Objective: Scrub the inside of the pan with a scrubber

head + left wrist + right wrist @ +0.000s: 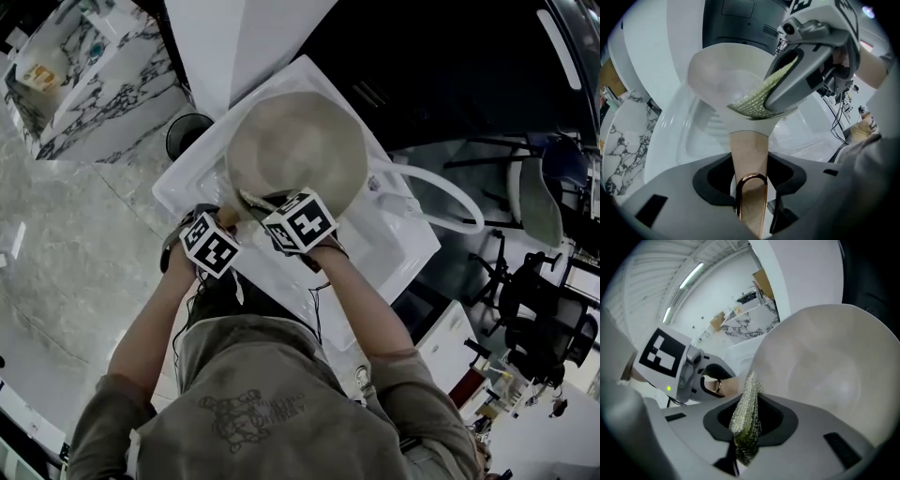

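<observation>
A cream pan point(295, 150) is tilted over the white sink point(183, 192). Its wooden handle point(749, 157) has a copper hanging loop point(751, 187), and my left gripper point(750, 180) is shut on that handle. My right gripper point(746, 427) is shut on a green mesh scrubber point(747, 413). In the left gripper view the scrubber point(764, 93) rests at the pan's inner wall point(722, 84), just above the handle joint, under the right gripper point(811, 61). In the head view both marker cubes, the left gripper point(214, 239) and the right gripper point(298, 223), sit close together at the pan's near rim.
A white curved faucet point(441, 187) arches over the sink's right side. A marble-patterned counter point(84, 84) lies far left, and a dark round bin point(190, 134) stands beside the sink. Office chairs point(539, 300) stand at the right.
</observation>
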The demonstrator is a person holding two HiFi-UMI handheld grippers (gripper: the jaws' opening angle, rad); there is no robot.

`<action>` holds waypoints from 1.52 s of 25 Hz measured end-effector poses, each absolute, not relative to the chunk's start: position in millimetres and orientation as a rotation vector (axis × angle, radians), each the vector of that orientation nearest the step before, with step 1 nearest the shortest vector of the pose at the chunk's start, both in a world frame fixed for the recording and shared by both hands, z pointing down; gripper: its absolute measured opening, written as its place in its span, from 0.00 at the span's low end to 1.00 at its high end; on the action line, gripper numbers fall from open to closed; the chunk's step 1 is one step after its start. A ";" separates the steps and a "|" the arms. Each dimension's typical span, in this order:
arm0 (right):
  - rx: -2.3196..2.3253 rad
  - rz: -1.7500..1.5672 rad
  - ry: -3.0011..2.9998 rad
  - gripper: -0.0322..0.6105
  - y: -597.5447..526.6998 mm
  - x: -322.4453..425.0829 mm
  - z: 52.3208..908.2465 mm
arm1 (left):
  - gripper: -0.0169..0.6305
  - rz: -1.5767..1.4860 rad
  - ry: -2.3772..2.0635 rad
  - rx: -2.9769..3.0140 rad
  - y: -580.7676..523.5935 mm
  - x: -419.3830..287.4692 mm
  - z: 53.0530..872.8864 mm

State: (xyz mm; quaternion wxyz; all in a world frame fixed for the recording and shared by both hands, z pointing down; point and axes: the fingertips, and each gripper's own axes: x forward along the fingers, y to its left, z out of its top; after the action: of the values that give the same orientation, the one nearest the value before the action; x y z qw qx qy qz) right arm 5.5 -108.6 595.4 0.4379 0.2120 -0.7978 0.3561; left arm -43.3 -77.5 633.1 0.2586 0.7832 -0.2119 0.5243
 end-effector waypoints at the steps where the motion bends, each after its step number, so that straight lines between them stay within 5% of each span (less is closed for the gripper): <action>1: 0.554 0.911 -2.015 0.16 -112.8 3.2 590.5 | 0.34 1.419 -0.573 2.125 -77.7 -42.8 632.9; 26: 0.995 0.741 -2.239 0.16 -155.2 57.1 505.7 | 0.36 1.436 -0.706 2.217 -76.1 -48.3 609.6; 38: 1.079 0.575 -2.323 0.16 -149.0 69.2 437.1 | 0.37 1.341 -0.895 2.354 -93.9 -46.8 527.4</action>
State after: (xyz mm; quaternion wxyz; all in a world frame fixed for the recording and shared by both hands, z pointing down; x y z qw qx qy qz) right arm 69.2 -149.0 437.1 0.2553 0.3974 -0.8556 0.2117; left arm -46.8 -93.9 527.4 0.1438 0.8164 -0.3105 0.4651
